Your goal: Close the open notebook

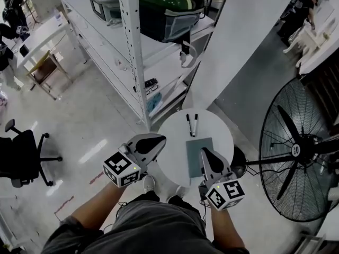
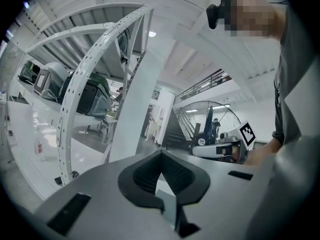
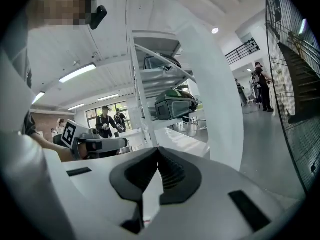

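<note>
A grey-green notebook (image 1: 198,153) lies flat on the small round white table (image 1: 172,136), showing a single cover and looking closed. Two black pens (image 1: 192,125) lie just beyond it. My right gripper (image 1: 204,152) hovers over the notebook's near right corner, jaws shut and empty. My left gripper (image 1: 158,138) is held over the table's left edge, also shut with nothing in it. Both gripper views look out level across the room, so neither shows the notebook. The left gripper (image 2: 160,153) sees the right one (image 2: 220,149) across from it; the right gripper (image 3: 159,150) sees the left one (image 3: 95,145).
A white metal shelf rack (image 1: 132,46) with bins stands just beyond the table, next to a white pillar (image 1: 249,41). A large standing fan (image 1: 296,152) is close on the right. A black office chair (image 1: 21,157) sits far left. People stand in the distance.
</note>
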`<state>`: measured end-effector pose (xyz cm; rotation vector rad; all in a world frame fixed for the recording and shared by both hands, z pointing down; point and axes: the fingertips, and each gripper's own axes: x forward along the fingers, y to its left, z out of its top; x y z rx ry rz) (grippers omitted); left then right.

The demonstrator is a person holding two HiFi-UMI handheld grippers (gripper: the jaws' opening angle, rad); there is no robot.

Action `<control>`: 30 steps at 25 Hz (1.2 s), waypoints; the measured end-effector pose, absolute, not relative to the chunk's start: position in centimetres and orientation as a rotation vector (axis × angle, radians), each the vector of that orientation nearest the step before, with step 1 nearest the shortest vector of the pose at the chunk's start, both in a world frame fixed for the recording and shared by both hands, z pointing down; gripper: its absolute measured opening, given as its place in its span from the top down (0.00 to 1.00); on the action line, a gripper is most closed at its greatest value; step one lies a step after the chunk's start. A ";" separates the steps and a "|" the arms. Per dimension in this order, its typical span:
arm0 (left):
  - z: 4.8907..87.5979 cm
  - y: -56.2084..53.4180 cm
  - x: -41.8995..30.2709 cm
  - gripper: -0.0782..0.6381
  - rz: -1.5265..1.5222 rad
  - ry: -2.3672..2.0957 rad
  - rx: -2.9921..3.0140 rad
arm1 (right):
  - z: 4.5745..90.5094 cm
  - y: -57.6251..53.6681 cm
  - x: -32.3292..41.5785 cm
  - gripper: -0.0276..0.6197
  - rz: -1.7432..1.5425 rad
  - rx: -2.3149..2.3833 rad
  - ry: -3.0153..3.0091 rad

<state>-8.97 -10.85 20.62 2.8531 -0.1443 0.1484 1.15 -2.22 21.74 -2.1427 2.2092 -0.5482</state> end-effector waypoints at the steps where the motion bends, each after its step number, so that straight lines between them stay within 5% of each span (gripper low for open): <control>1: 20.5 -10.9 -9.1 0.87 0.145 -0.150 2.853 | 21.6 -2.2 1.0 0.93 -0.544 -2.141 2.215; 30: 20.4 -11.3 -8.4 0.87 0.140 -0.180 2.850 | 21.8 -3.0 1.3 0.93 -0.552 -2.098 2.274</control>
